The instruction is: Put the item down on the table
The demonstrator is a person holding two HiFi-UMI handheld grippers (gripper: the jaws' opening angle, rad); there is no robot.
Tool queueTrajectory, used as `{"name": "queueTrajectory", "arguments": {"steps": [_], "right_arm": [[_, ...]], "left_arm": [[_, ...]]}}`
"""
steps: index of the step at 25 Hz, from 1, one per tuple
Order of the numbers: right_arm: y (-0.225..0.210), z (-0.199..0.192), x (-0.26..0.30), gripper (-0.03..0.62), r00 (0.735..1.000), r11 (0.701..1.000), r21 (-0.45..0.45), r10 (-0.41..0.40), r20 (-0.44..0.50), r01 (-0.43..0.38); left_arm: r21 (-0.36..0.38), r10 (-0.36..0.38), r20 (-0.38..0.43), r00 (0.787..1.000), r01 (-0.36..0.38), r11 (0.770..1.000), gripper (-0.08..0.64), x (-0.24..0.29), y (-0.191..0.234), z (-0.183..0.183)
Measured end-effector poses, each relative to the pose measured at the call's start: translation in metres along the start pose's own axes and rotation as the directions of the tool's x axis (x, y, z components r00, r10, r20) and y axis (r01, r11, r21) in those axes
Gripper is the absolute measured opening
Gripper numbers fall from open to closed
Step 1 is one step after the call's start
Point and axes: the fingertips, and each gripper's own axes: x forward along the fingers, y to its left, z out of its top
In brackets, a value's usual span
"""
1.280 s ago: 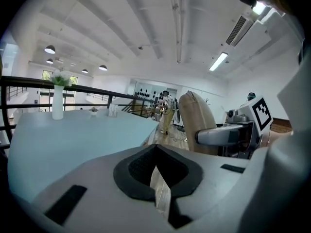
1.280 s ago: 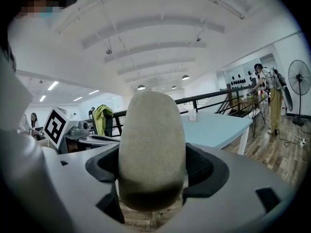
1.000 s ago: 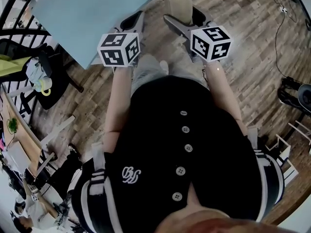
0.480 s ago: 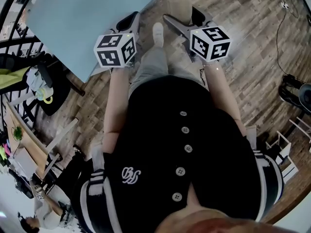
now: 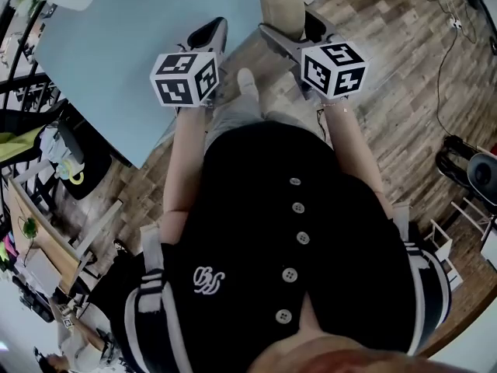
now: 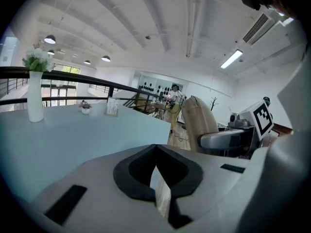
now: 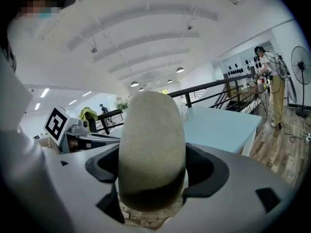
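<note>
In the head view my right gripper (image 5: pixel 293 26) is shut on a beige, rounded, oblong item (image 5: pixel 281 6), holding it upright over the wooden floor just beyond the corner of the light blue table (image 5: pixel 109 53). From the right gripper view, the item (image 7: pixel 151 144) fills the space between the jaws, and the table (image 7: pixel 218 127) lies beyond it to the right. My left gripper (image 5: pixel 210 33) hovers at the table's edge, jaws together with nothing held. The left gripper view looks over its jaws (image 6: pixel 155 152) across the table top (image 6: pixel 58 135) and takes in the item (image 6: pixel 200 123) at the right.
A white vase of flowers (image 6: pixel 35 89) and a small pot (image 6: pixel 85 107) stand on the far part of the table. Wooden floor (image 5: pixel 388 68) lies to the right, with cables and black gear (image 5: pixel 466 162). A chair with clutter (image 5: pixel 66 150) stands at the left. A person (image 7: pixel 266 64) and a fan (image 7: pixel 301 67) are far off.
The person has stepped toward the table, which now fills more of the upper left. Both grippers keep their pose, and the right one still holds the beige item.
</note>
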Motion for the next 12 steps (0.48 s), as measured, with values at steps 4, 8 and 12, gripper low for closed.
{"name": "queueTrajectory", "arguments": {"steps": [4, 8, 12], "right_arm": [[-0.018, 0.029, 0.044, 0.394, 1.0, 1.0, -0.023, 0.009, -0.006, -0.009], [-0.027, 0.045, 0.082, 0.394, 0.999, 0.999, -0.033, 0.038, -0.015, -0.038], [-0.02, 0.056, 0.119, 0.394, 0.995, 0.995, -0.057, 0.086, -0.041, -0.088]], "left_arm": [[0.002, 0.001, 0.006, 1.0, -0.001, 1.0, 0.008, 0.027, 0.035, 0.028], [-0.007, 0.016, 0.021, 1.0, -0.016, 1.0, 0.008, 0.041, 0.06, 0.046], [-0.023, 0.042, 0.041, 0.998, -0.041, 0.999, 0.008, 0.043, 0.088, 0.06]]}}
